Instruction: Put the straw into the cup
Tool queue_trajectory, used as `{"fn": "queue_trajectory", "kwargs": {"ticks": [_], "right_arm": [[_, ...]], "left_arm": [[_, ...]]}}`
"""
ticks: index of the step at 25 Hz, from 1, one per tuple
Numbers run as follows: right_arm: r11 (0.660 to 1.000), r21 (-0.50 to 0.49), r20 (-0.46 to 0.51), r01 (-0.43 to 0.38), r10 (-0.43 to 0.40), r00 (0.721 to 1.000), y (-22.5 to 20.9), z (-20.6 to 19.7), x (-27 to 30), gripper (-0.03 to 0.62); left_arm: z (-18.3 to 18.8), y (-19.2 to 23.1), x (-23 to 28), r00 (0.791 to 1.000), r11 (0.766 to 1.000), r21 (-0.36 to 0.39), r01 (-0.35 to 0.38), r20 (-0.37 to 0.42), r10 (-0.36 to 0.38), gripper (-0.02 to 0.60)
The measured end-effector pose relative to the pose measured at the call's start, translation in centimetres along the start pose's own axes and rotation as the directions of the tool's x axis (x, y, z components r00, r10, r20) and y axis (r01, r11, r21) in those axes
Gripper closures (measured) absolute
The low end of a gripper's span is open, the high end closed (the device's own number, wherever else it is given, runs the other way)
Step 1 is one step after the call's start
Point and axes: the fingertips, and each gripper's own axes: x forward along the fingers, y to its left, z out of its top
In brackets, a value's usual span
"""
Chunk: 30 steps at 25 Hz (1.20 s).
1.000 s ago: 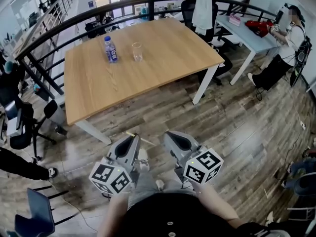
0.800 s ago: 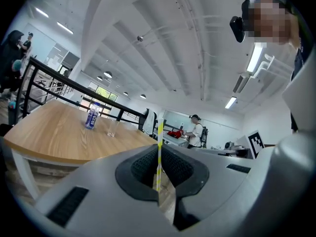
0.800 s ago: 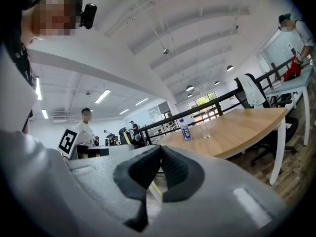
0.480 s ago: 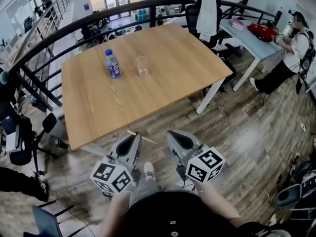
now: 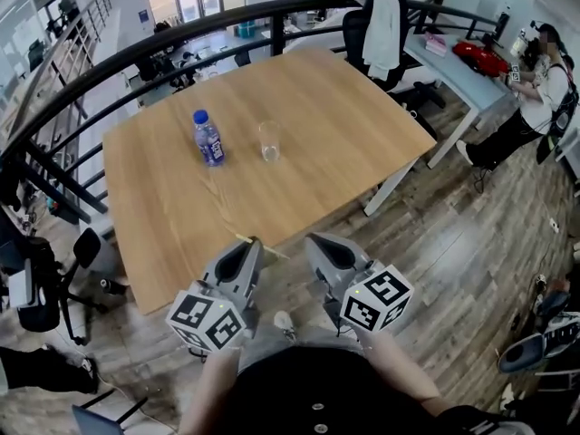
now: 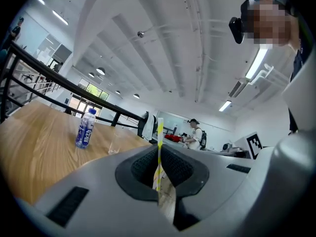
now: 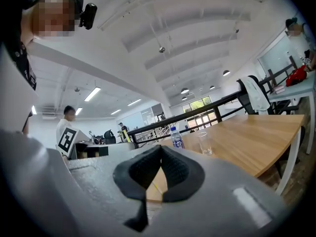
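Observation:
A clear cup (image 5: 270,140) stands on the wooden table (image 5: 362,116), with a blue-labelled water bottle (image 5: 209,139) just to its left. My left gripper (image 5: 251,246) is at the table's near edge, shut on a yellow-and-white striped straw (image 5: 263,247) that lies crosswise in its jaws. In the left gripper view the straw (image 6: 159,147) stands upright between the pads, with the cup (image 6: 114,144) and bottle (image 6: 85,128) far ahead. My right gripper (image 5: 317,243) is beside it, shut and empty; its view shows the cup (image 7: 203,142) ahead.
A black railing (image 5: 181,34) runs behind the table. An office chair with a white garment (image 5: 385,16) stands at the far right corner. A person (image 5: 535,89) sits at a pale desk (image 5: 453,62) to the right. Black chairs (image 5: 36,270) stand at the left.
Both grippers have travelled forward together over the wooden floor and now reach the table's near edge. The straw stays gripped in the left jaws.

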Motion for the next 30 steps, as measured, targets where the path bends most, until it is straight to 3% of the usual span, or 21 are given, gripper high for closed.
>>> {"fn": "queue_trajectory", "kwargs": {"ticks": [10,19,30], "right_arm": [[0.998,0.023,-0.029,0.059,-0.058,0.998,-2.4,-0.4,2.6,0.595],[1.0,0.021,-0.045,0.001,0.0,0.999,-5.2,0.3,7.1,0.595],[0.998,-0.01,-0.049,-0.061,0.06,0.997,-12.9,4.3,13.7,0.595]], "left_arm": [[0.2,3.9,1.9,1.0,0.999,-0.043,0.003,-0.019,-0.003,0.548],[0.5,7.1,4.3,0.999,0.998,-0.044,-0.049,-0.016,0.048,0.548],[4.0,11.0,13.4,0.996,0.996,-0.048,-0.078,0.027,0.079,0.548]]}}
